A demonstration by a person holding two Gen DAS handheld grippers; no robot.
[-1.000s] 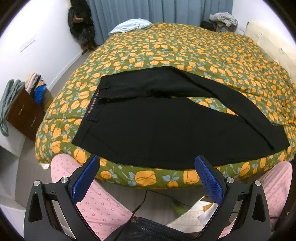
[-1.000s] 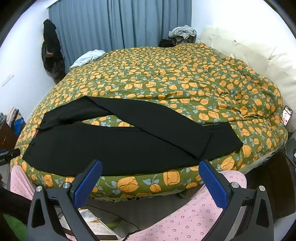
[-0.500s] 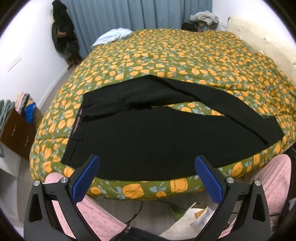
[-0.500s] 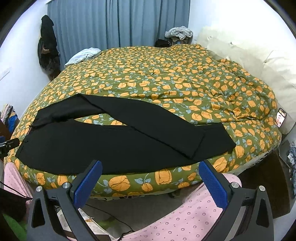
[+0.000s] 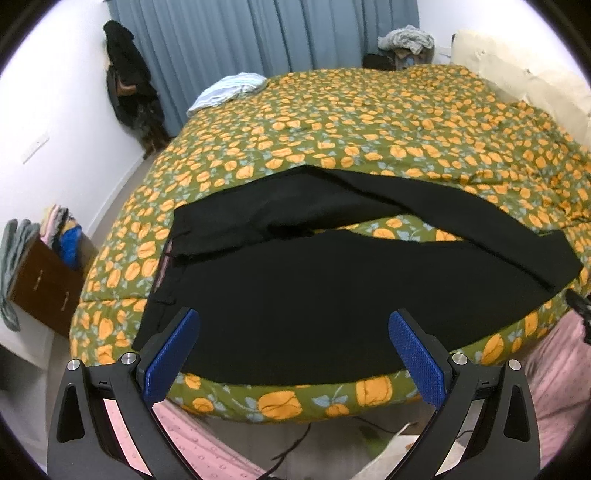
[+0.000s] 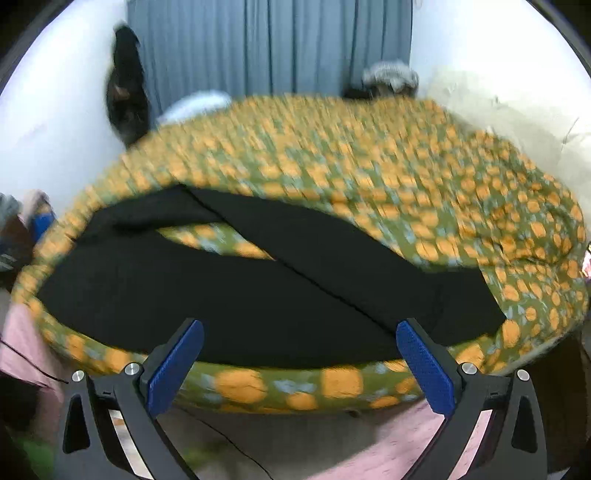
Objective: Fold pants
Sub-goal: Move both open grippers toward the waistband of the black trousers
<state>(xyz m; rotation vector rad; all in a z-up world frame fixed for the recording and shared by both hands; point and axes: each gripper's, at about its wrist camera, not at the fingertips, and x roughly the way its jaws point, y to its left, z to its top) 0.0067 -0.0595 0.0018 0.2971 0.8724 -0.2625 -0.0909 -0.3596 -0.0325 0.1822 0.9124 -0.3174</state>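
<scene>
Black pants (image 5: 295, 288) (image 6: 229, 295) lie flat near the front edge of a bed with a green, orange-flowered cover (image 5: 388, 122) (image 6: 388, 173). The waistband is at the left; the far leg slants across the near leg toward the right. My left gripper (image 5: 293, 347) hovers open in front of the near edge of the pants, its blue pads holding nothing. My right gripper (image 6: 299, 354) is open too, just short of the near leg's edge. The right wrist view is blurred by motion.
A person's pink-dotted trouser legs (image 5: 554, 369) (image 6: 22, 343) stand against the bed front. A brown drawer unit with clothes (image 5: 44, 273) is at the left. Pale pillows (image 5: 517, 77), a light blue garment (image 5: 232, 86) and grey curtains (image 5: 258, 33) lie beyond.
Both grippers have risen and moved closer over the bed edge, so the pants fill more of each view. The right one is moving fast. Both stayed open.
</scene>
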